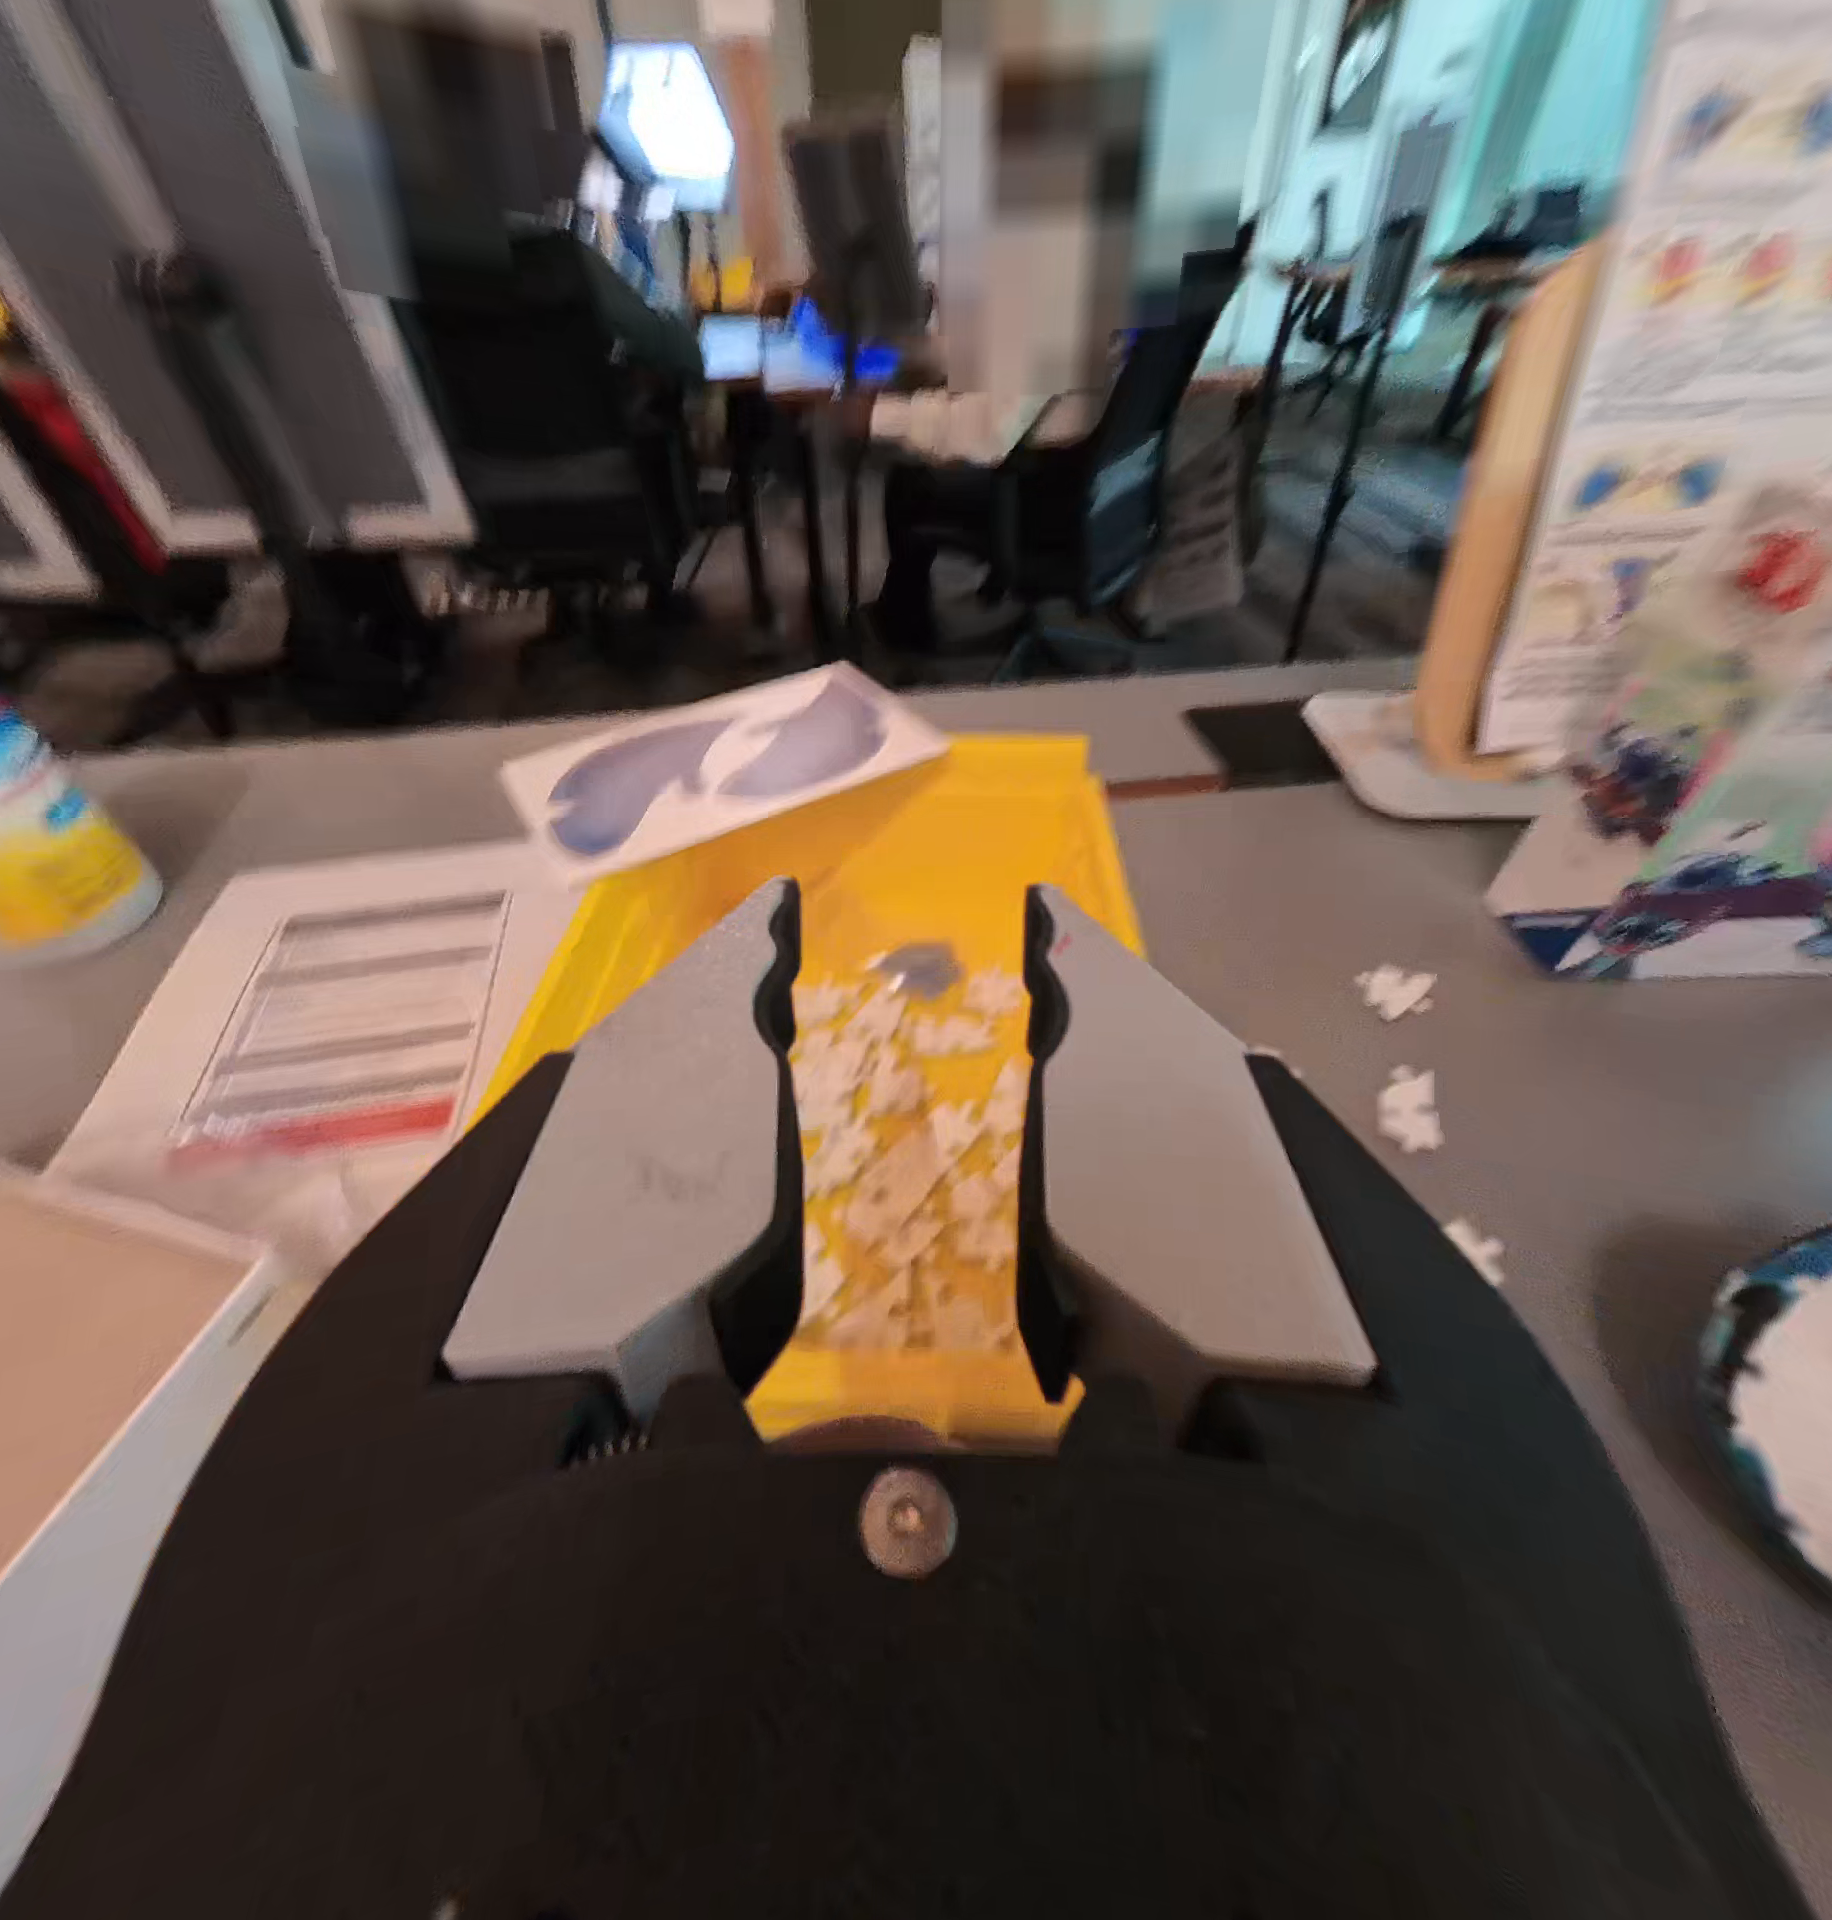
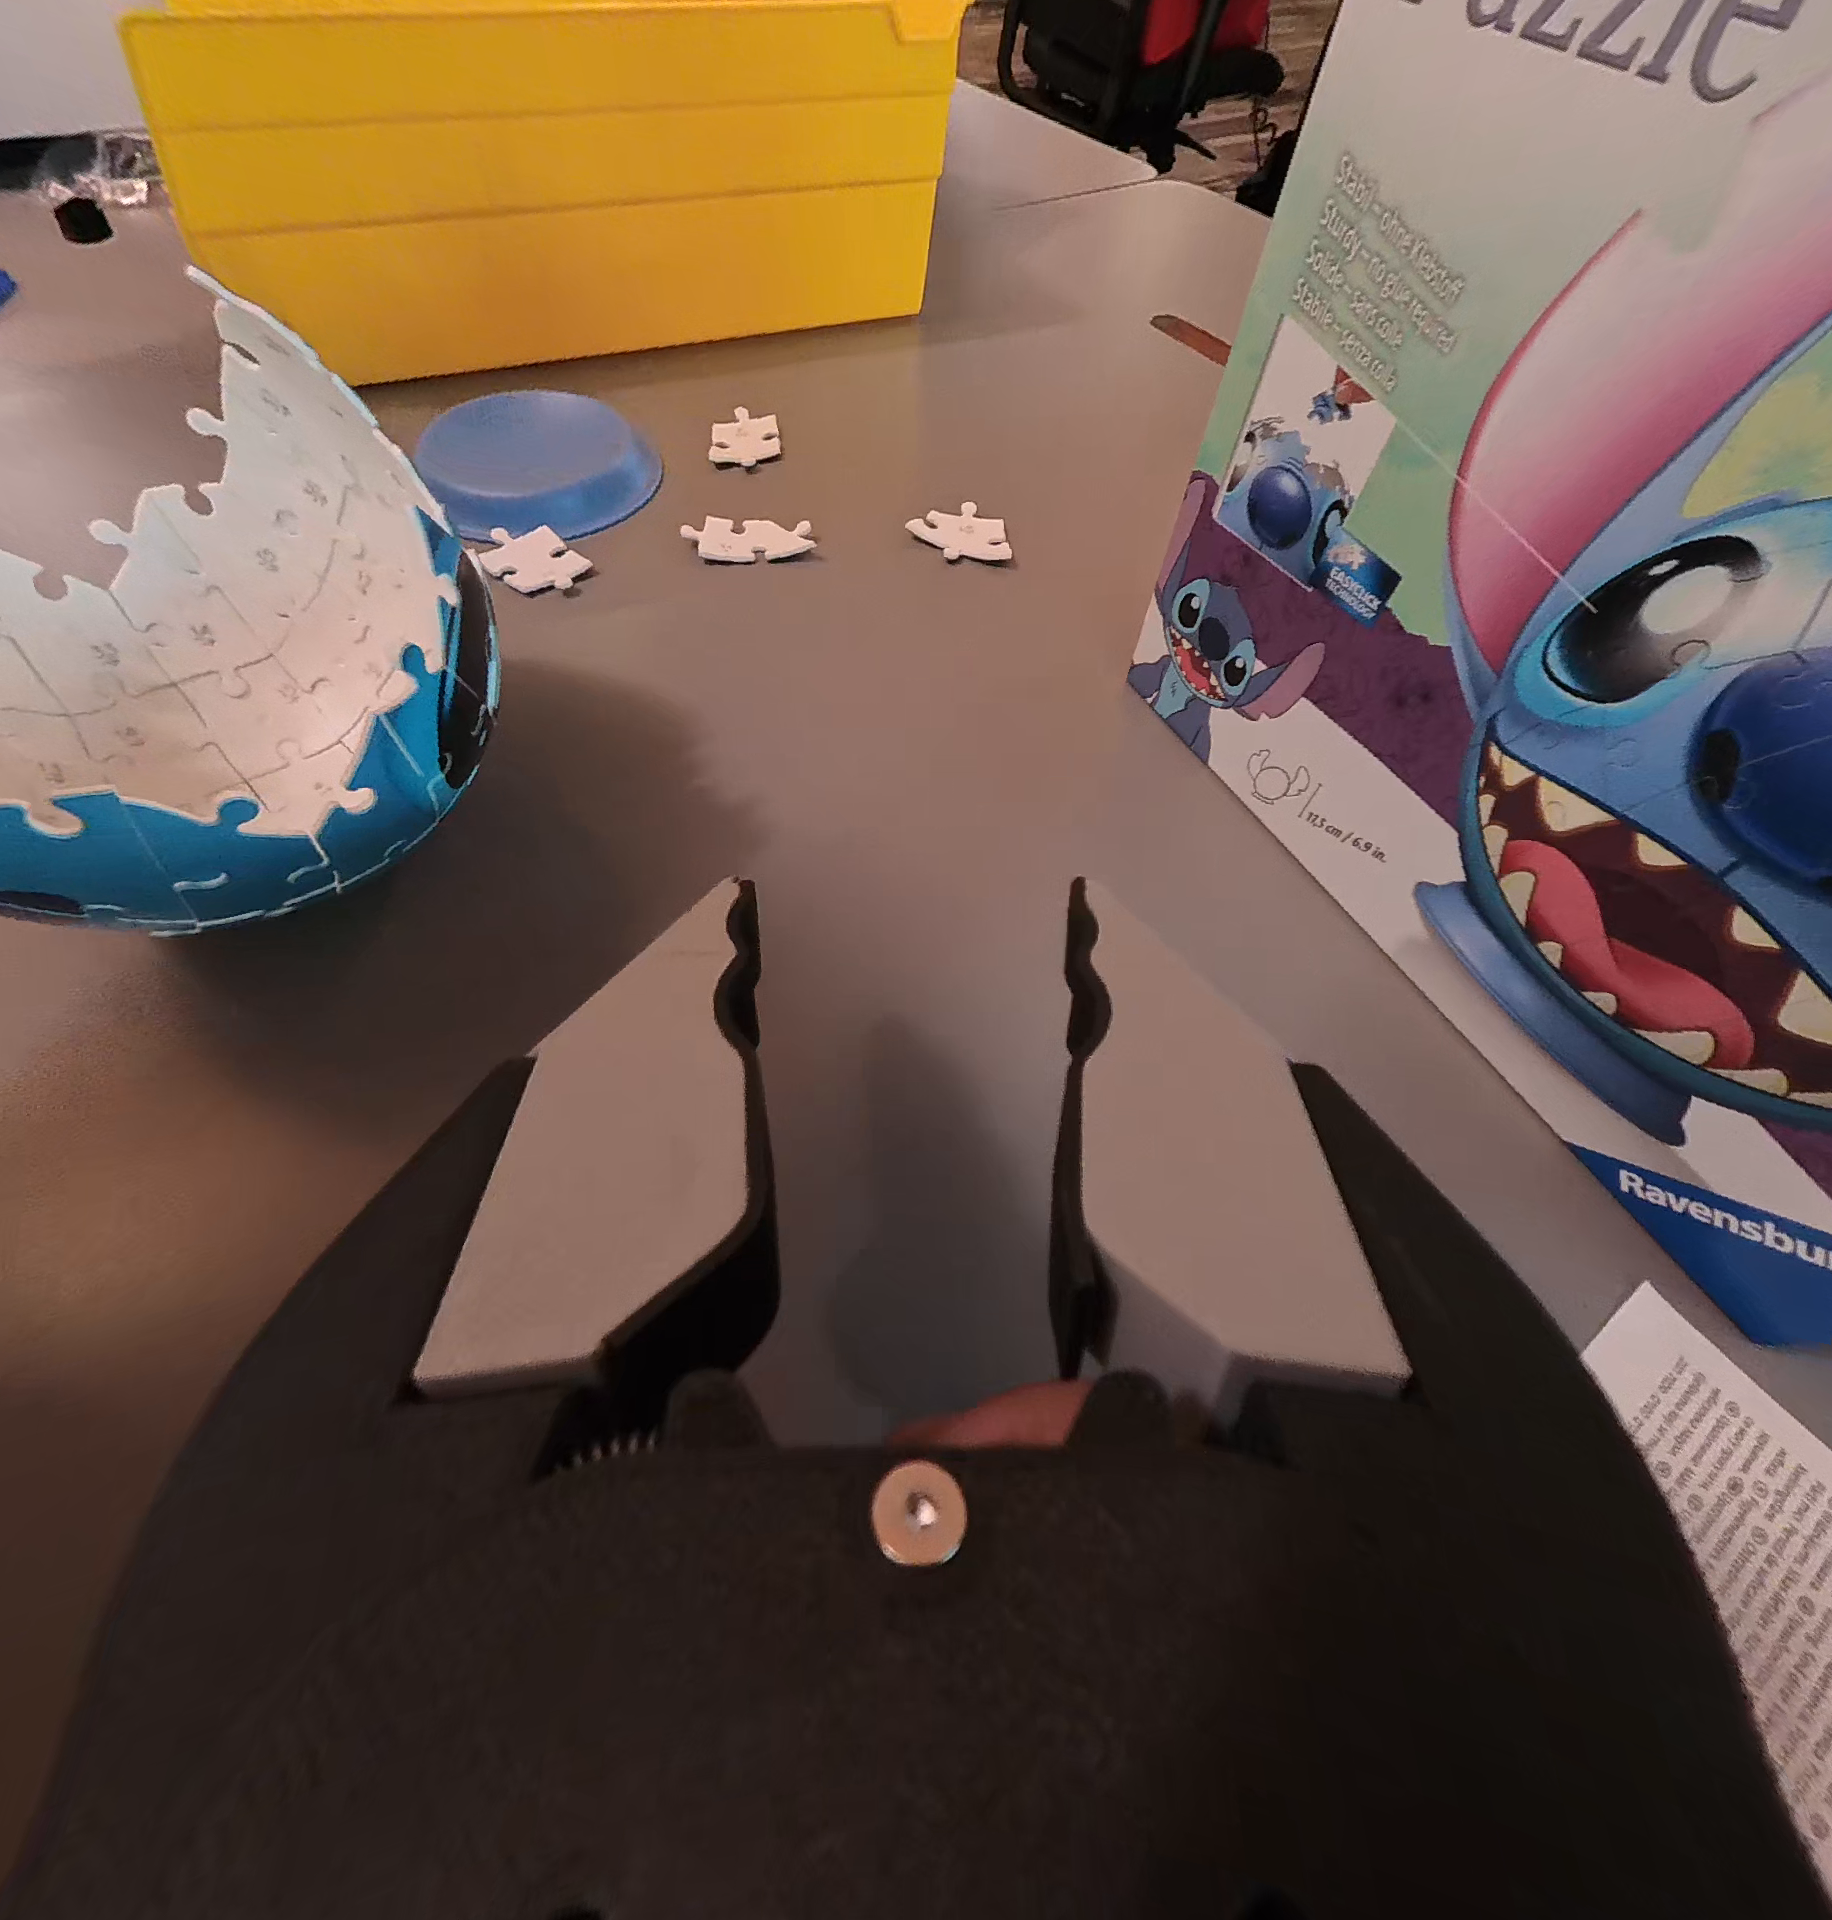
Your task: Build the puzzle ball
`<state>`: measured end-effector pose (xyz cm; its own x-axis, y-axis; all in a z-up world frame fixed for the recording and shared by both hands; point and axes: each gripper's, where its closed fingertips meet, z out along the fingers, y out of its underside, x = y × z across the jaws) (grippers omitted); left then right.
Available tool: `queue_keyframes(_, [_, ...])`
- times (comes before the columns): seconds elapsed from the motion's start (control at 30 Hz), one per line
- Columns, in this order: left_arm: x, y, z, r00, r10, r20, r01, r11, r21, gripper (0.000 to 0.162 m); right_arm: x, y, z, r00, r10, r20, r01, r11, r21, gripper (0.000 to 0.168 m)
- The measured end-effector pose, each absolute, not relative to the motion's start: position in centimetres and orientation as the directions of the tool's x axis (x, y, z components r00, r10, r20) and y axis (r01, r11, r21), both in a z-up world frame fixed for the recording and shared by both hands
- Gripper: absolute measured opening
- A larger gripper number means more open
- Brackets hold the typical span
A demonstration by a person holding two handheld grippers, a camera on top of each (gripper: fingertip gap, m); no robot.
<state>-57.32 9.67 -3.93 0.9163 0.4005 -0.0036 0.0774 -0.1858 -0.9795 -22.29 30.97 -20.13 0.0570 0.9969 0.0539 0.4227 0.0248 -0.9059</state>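
The half-built puzzle ball (image 2: 195, 665), blue outside and white inside, lies on its side at the left of the right wrist view; its edge shows at the right of the left wrist view (image 1: 1795, 1413). Several loose white pieces (image 2: 748, 540) lie on the grey table beyond my right gripper (image 2: 907, 894), which is open and empty, low over bare table. My left gripper (image 1: 907, 904) is open and empty above a yellow bin (image 1: 995, 821) that holds many white pieces (image 1: 912, 1143). A blue round stand (image 2: 538, 468) sits by the ball.
The puzzle box (image 2: 1566, 623) stands at the right, with a printed leaflet (image 2: 1764, 1558) in front of it. A white card with blue shapes (image 1: 725, 769) rests on the bin's far rim. Papers (image 1: 351, 1018), a white box (image 1: 70, 1351) and a tub (image 1: 29, 842) lie left. One gripper's finger ends stand about 45 cm off the other's.
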Motion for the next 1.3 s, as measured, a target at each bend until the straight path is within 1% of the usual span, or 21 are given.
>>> queue_keyframes(0.07, [-59.3, 8.7, -6.3, 0.908, 0.418, 0.028, 0.151, -0.265, -0.952, 0.045, -22.3, 31.2, -20.1, 0.073, 0.996, 0.055, 0.422, 0.019, -0.906, 0.056])
queue_keyframes(0.17, [-61.4, 8.0, -8.4, 0.896, 0.438, 0.070, 0.215, -0.291, -0.932, 0.044, -22.2, 31.6, -20.1, 0.099, 0.993, 0.058, 0.420, 0.011, -0.907, 0.055])
queue_keyframes(0.23, [-61.7, 8.0, -10.0, 0.900, 0.427, 0.082, 0.244, -0.340, -0.908, 0.044, -22.2, 31.8, -20.1, 0.113, 0.992, 0.058, 0.422, 0.005, -0.906, 0.055])
queue_keyframes(0.33, [-63.1, 7.3, -11.5, 0.887, 0.463, 0.009, 0.226, -0.417, -0.880, 0.043, -22.2, 32.0, -20.1, 0.125, 0.991, 0.056, 0.424, -0.002, -0.906, 0.054])
queue_keyframes(0.4, [-65.7, 5.1, -11.7, 0.827, 0.555, -0.092, 0.203, -0.448, -0.871, 0.042, -22.2, 32.1, -20.1, 0.128, 0.990, 0.053, 0.418, -0.005, -0.908, 0.054])
queue_keyframes(0.47, [-68.2, 2.1, -11.4, 0.742, 0.655, -0.141, 0.222, -0.439, -0.870, 0.042, -22.2, 32.1, -19.9, 0.128, 0.991, 0.047, 0.410, -0.010, -0.912, 0.054])
queue_keyframes(0.57, [-69.5, 0.2, -11.2, 0.714, 0.696, -0.072, 0.280, -0.378, -0.883, 0.047, -22.2, 32.1, -20.0, 0.117, 0.993, 0.026, 0.408, -0.024, -0.913, 0.054])
queue_keyframes(0.6, [-69.9, 0.3, -10.6, 0.710, 0.701, -0.072, 0.271, -0.366, -0.890, 0.047, -22.2, 32.2, -20.0, 0.121, 0.993, 0.017, 0.412, -0.035, -0.911, 0.055])
queue_keyframes(0.67, [-70.6, 1.2, -9.1, 0.709, 0.690, -0.146, 0.207, -0.401, -0.892, 0.047, -22.2, 32.2, -20.2, 0.119, 0.993, 0.004, 0.418, -0.047, -0.907, 0.058])
queue_keyframes(0.73, [-70.6, 3.7, -7.3, 0.744, 0.643, -0.180, 0.145, -0.419, -0.897, 0.042, -22.3, 31.7, -20.2, 0.089, 0.996, 0.011, 0.423, -0.028, -0.906, 0.058])
queue_keyframes(0.77, [-69.9, 5.6, -6.8, 0.798, 0.590, -0.127, 0.150, -0.397, -0.906, 0.037, -22.3, 31.4, -20.2, 0.069, 0.997, 0.023, 0.423, -0.008, -0.906, 0.059])
queue_keyframes(0.83, [-67.2, 9.5, -6.8, 0.912, 0.407, 0.044, 0.210, -0.372, -0.904, 0.031, -22.5, 30.5, -20.1, 0.011, 0.999, 0.043, 0.420, 0.034, -0.907, 0.059])
queue_keyframes(0.87, [-66.5, 10.7, -6.8, 0.932, 0.351, 0.094, 0.227, -0.361, -0.905, 0.028, -22.5, 30.0, -20.1, -0.019, 0.999, 0.042, 0.416, 0.046, -0.908, 0.060])
queue_keyframes(0.9, [-66.7, 11.3, -6.9, 0.934, 0.343, 0.096, 0.221, -0.348, -0.911, 0.025, -22.4, 29.7, -20.0, -0.043, 0.999, 0.033, 0.410, 0.048, -0.911, 0.061])
queue_keyframes(1.0, [-68.4, 11.2, -7.6, 0.912, 0.409, -0.004, 0.144, -0.330, -0.933, 0.028, -22.3, 29.5, -19.5, -0.076, 0.997, -0.018, 0.380, 0.012, -0.925, 0.064])
queue_keyframes(1.1, [-68.8, 10.9, -8.2, 0.908, 0.419, 0.003, 0.136, -0.288, -0.948, 0.028, -22.2, 29.7, -18.7, -0.092, 0.993, -0.068, 0.332, -0.034, -0.943, 0.063])
queue_keyframes(1.13, [-68.9, 10.7, -8.2, 0.903, 0.430, 0.008, 0.140, -0.278, -0.950, 0.028, -22.2, 29.7, -18.5, -0.104, 0.992, -0.075, 0.319, -0.038, -0.947, 0.060])
queue_keyframes(1.2, [-69.2, 10.3, -8.1, 0.896, 0.444, -0.011, 0.124, -0.274, -0.954, 0.028, -22.3, 29.4, -18.4, -0.138, 0.989, -0.060, 0.311, -0.014, -0.950, 0.055])
queue_keyframes(1.3, [-70.4, 9.4, -8.6, 0.848, 0.528, -0.053, 0.127, -0.299, -0.946, 0.027, -22.7, 29.4, -18.8, -0.135, 0.991, 0.021, 0.327, 0.065, -0.943, 0.057])
